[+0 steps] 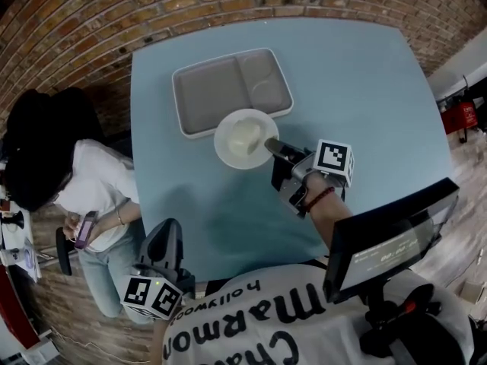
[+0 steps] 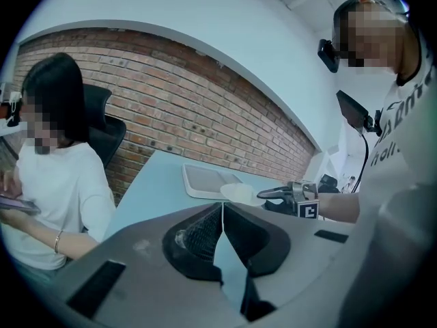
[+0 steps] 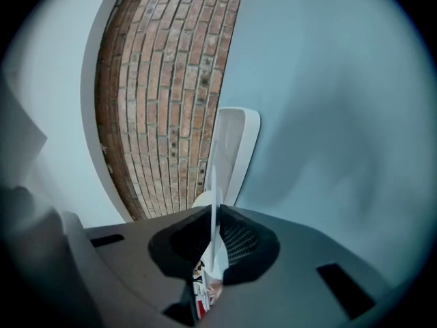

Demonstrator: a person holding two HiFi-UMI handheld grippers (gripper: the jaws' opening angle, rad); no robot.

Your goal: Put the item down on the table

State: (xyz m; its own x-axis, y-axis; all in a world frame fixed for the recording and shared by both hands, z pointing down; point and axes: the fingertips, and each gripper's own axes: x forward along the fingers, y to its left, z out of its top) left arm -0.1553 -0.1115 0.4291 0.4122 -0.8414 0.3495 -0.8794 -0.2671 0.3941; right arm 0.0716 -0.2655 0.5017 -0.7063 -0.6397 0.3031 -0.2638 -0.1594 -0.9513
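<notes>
A round white plate (image 1: 245, 138) with a pale lump on it is at the middle of the light blue table (image 1: 358, 90), its far rim overlapping the near edge of a grey divided tray (image 1: 205, 90). My right gripper (image 1: 270, 144) is shut on the plate's near right rim. In the right gripper view the plate (image 3: 213, 183) shows edge-on as a thin white line pinched between the jaws. I cannot tell whether the plate touches the table. My left gripper (image 1: 169, 234) hangs off the table's near left edge, shut (image 2: 222, 214) and empty.
A person in a white shirt (image 1: 99, 188) sits at the table's left side holding a phone. A brick wall (image 1: 91, 21) runs behind the table. A dark screen (image 1: 388, 242) sticks out at the near right. Red gear (image 1: 460, 116) stands at the far right.
</notes>
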